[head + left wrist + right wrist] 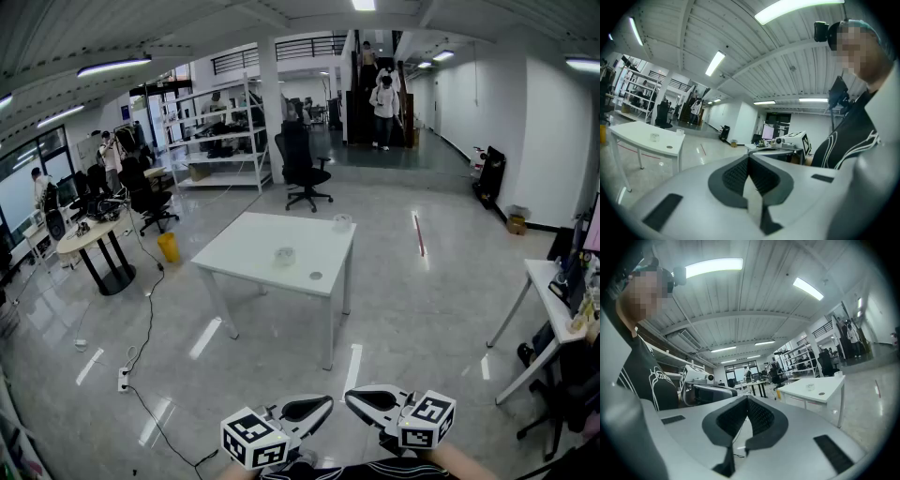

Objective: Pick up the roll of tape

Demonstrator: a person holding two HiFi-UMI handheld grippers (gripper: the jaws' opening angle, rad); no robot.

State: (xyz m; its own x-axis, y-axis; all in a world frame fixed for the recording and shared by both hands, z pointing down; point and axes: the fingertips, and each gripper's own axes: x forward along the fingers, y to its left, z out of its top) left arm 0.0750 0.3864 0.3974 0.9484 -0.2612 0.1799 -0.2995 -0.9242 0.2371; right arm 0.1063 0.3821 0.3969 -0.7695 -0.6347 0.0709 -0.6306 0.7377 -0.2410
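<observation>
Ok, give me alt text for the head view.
A white table bearing three small things stands mid-floor in an open office. At the bottom edge, the left gripper and right gripper are shut and empty, far short of it.

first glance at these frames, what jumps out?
The white table standing alone mid-floor, with three small things on top that are too small to identify from here. At the bottom edge of the head view, the left tongs and right tongs point tip to tip, both shut and empty, well short of the table.
</observation>
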